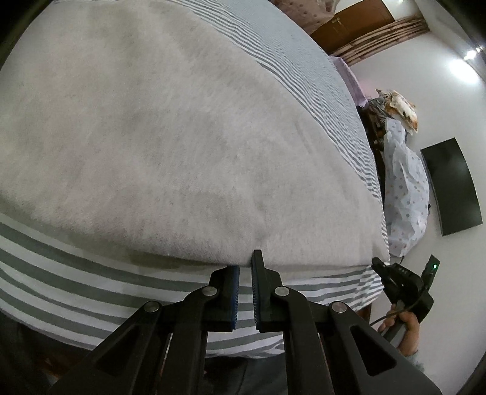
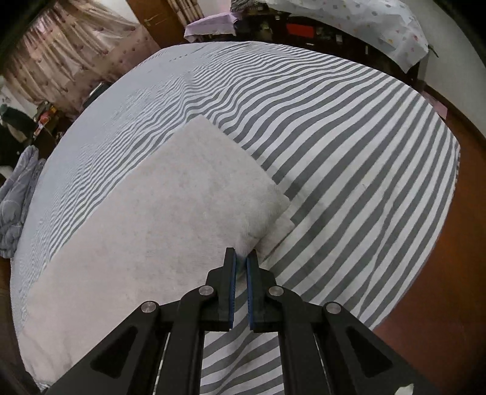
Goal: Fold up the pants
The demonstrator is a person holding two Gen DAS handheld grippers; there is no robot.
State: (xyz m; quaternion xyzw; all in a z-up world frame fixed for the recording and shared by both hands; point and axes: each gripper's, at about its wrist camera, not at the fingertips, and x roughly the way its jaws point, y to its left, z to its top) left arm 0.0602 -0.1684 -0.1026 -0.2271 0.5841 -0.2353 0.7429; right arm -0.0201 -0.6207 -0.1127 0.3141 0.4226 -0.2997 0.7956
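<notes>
Left wrist view shows one pair of fleecy off-white pants (image 1: 170,145) lying flat on one bed sheet (image 1: 76,282) with grey and white stripes, its near edge running just ahead of the left gripper (image 1: 245,270). That gripper's two black fingers with blue pads are clenched nearly together at the fabric's edge; whether cloth is pinched between them I cannot tell. At the right of this view the right gripper (image 1: 379,266) sits at the garment's corner, carried by one hand (image 1: 404,331).

Right wrist view shows the pants (image 2: 158,218) folded into one long slab of at least two layers, the lower layer peeking out at the near right corner. The right gripper (image 2: 241,258) is clamped on that corner, a bit of fabric bunched between its two pads. Behind the bed stand one wooden door (image 2: 152,18) and pink curtains (image 2: 70,51).
</notes>
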